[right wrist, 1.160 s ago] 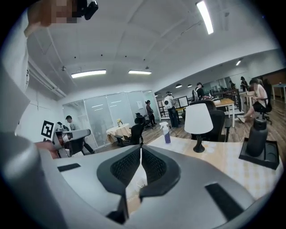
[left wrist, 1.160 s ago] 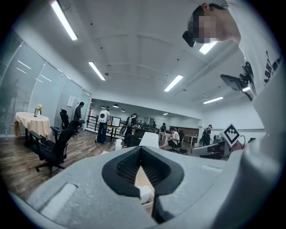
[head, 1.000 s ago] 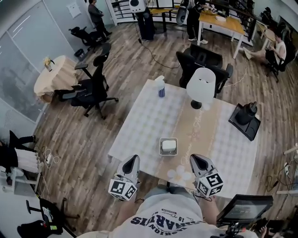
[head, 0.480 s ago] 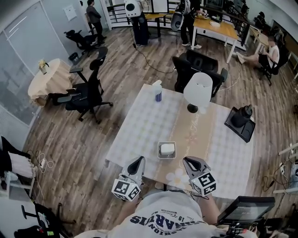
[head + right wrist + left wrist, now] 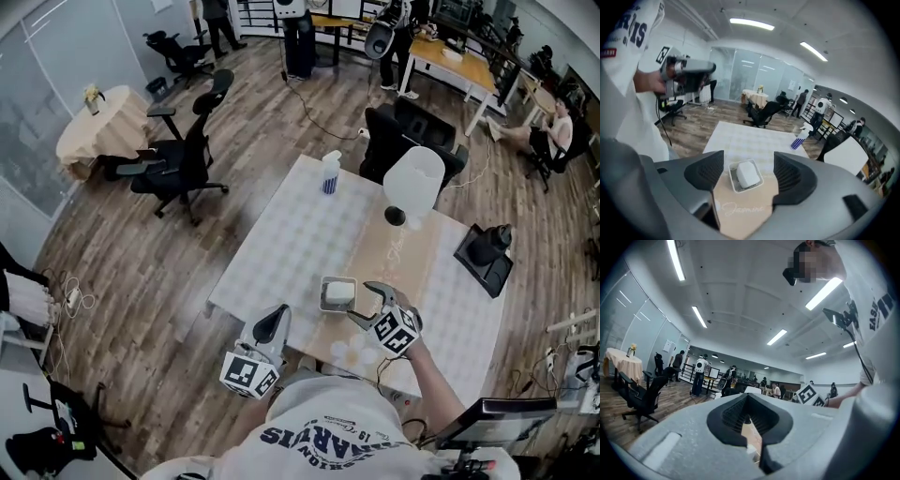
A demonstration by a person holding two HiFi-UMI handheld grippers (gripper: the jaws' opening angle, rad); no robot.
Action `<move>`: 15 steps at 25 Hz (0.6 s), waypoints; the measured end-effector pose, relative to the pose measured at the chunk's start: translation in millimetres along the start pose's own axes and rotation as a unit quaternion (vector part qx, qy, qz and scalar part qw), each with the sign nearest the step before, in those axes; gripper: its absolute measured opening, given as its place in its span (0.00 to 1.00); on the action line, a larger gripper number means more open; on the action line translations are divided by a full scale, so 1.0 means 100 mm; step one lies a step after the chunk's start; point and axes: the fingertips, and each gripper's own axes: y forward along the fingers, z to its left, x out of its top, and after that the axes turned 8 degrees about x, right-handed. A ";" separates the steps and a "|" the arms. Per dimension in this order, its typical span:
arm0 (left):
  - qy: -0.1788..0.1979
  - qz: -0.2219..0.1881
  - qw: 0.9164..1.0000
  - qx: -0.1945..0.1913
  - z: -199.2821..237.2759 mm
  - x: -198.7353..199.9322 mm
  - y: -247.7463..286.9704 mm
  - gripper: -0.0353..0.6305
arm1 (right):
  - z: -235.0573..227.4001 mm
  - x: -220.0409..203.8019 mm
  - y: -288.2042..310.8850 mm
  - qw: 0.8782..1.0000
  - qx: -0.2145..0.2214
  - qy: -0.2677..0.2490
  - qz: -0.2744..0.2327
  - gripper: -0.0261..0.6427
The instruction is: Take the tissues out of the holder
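A grey wire tissue holder (image 5: 325,283) stands on the tan runner near the table's front edge, with a white pack of tissues (image 5: 339,294) inside it. My right gripper (image 5: 362,303) is just right of the holder and tilted down toward it. Its jaws have just been opening and stand open, with nothing pressed between them. In the right gripper view the holder (image 5: 736,188) and tissues (image 5: 747,174) lie ahead, framed by the right gripper (image 5: 747,164). My left gripper (image 5: 274,324) hovers at the front edge, left of the holder, apart from it and shut. The left gripper (image 5: 746,397) points level across the room.
On the white table (image 5: 281,246) stand a white lamp (image 5: 412,181) at the back and a spray bottle (image 5: 329,173) at the back left. A black device (image 5: 485,255) sits at the right edge. Small white rounds (image 5: 349,352) lie by the front edge. Office chairs (image 5: 183,159) stand around.
My right gripper has moved forward and left to the holder's side, rolled over, dipped down and opened its jaws. The left gripper has stayed about where it was.
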 end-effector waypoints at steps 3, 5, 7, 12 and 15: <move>-0.001 -0.001 1.000 0.017 0.08 -0.01 -0.07 0.06 | -0.09 -0.18 0.44 0.997 0.031 -0.046 0.053 0.56; -0.002 -0.001 1.000 0.030 0.12 -0.03 -0.15 0.06 | -0.13 -0.35 0.73 0.992 0.054 -0.073 0.093 0.60; -0.003 0.000 0.999 0.043 0.19 -0.05 -0.23 0.06 | -0.16 -0.57 1.01 0.982 0.076 -0.104 0.139 0.63; -0.014 0.005 0.996 0.085 0.35 -0.16 -0.45 0.06 | -0.17 -0.92 1.53 0.955 0.123 -0.167 0.211 0.66; -0.021 0.005 0.994 0.107 0.42 -0.18 -0.57 0.06 | -0.14 -1.17 1.75 0.929 0.140 -0.217 0.266 0.66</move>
